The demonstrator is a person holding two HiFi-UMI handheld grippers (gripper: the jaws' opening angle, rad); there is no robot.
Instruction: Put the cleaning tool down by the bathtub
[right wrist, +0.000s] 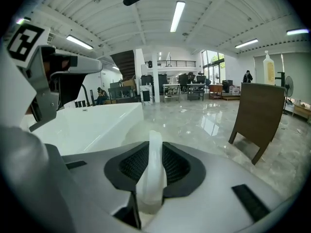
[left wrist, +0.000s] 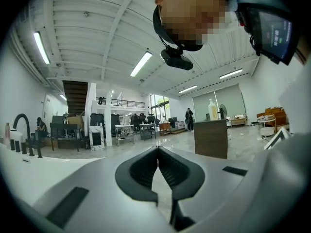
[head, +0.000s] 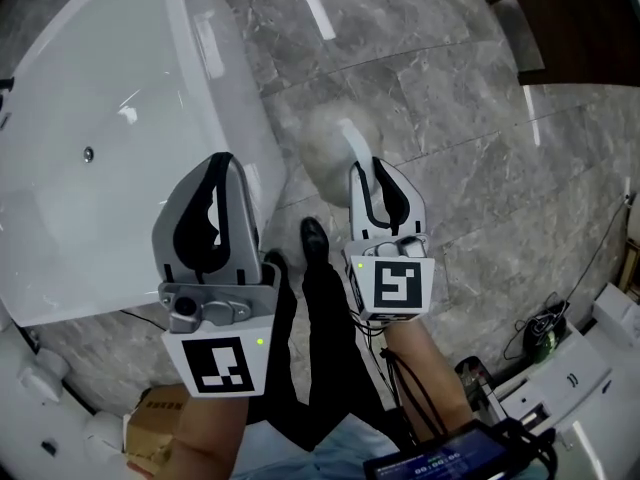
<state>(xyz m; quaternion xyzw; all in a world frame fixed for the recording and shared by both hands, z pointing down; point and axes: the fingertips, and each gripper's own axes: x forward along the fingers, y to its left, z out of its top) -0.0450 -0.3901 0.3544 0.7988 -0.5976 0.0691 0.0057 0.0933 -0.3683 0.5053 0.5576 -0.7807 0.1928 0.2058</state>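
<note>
Grey marble floor (head: 450,98), brown cabinet (right wrist: 258,115), ceiling strip lights (right wrist: 178,16).

looks like a big open showroom hall: bathtub (head: 70,108) on marble floor (head: 450,108), mezzanine (right wrist: 172,63), strip lights (right wrist: 178,14), desks (right wrist: 187,88) at the back

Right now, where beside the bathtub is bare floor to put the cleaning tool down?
Free: the grey marble floor between the wall of the bathtub and the dark wooden furniture, beyond the cleaning tool. Crowded: the strip by the person's shoes, and the lower right with cables.
</note>
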